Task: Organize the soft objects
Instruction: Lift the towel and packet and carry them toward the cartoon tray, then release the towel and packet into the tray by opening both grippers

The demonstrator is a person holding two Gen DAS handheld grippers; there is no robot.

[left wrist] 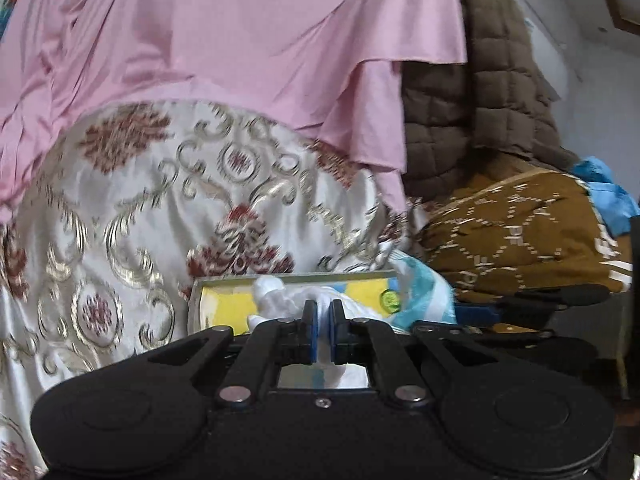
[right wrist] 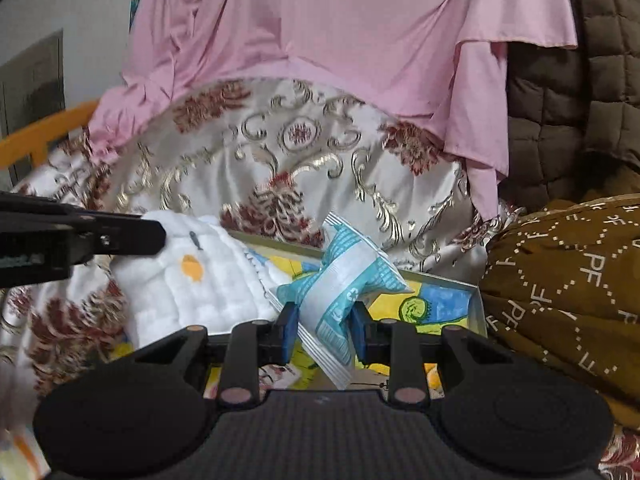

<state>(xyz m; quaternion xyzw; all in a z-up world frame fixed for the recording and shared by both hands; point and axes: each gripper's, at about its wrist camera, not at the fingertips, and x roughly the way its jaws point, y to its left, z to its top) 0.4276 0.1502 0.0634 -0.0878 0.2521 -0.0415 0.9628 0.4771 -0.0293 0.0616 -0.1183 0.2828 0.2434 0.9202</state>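
While our right gripper (right wrist: 322, 312) is clamping the teal packet (right wrist: 344, 276) and the left gripper (left wrist: 324, 320) is pinching the white cloth (right wrist: 192, 276), seemingly, both are hanging above the box (right wrist: 460, 284), neither yet placed.

Pink sheet (left wrist: 224, 40), brown quilted jacket (left wrist: 480, 92)

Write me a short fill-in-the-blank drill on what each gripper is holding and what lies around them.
1. The right gripper is shut on a teal and white ____.
2. The left gripper pinches a quilted ____ cloth.
3. Draped over the patterned bedspread is a plain ____ sheet.
4. The colourful box lies left of a ____ cushion with white letters.

Missing words: packet; white; pink; brown
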